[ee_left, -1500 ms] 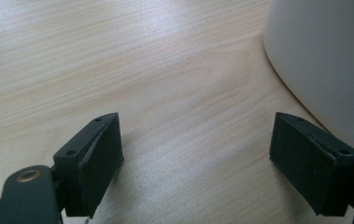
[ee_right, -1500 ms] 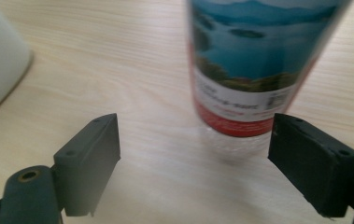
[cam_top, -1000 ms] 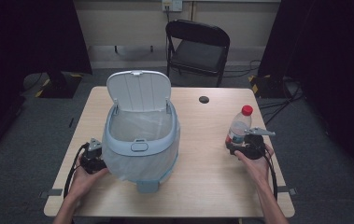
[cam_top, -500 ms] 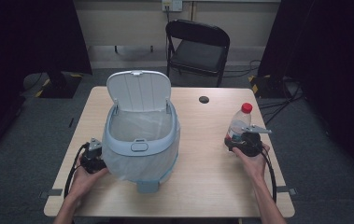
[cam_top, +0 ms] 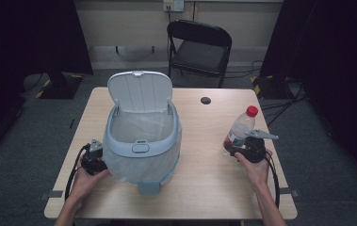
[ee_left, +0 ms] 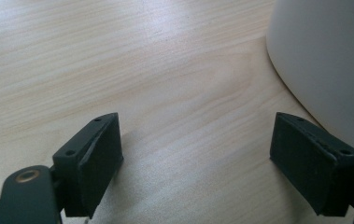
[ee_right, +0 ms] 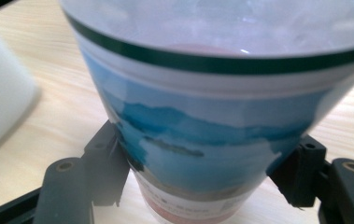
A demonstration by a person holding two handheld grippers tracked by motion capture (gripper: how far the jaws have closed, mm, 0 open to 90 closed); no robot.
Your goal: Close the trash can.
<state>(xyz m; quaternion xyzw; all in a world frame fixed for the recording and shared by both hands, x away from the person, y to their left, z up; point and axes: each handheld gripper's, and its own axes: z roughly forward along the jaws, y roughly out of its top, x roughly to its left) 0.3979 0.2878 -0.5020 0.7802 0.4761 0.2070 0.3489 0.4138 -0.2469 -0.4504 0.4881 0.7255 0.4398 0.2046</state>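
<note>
A clear plastic bottle with a red cap and a blue label stands leaning at the table's right side. My right gripper holds its lower part. Its jaws have just been closing, and both pads now press on the label. A pale blue bin with a white liner and its lid raised sits left of centre. My left gripper rests on the table against the bin's left side. It is open over bare wood, with the bin's white wall just to one side.
A small black round disc lies on the far part of the wooden table. A black folding chair stands beyond the far edge. Dark curtains flank the room. The bin's wall shows beside the bottle.
The right hand has shifted very slightly at the bottle's base. The left hand, the bin and the lid have not moved.
</note>
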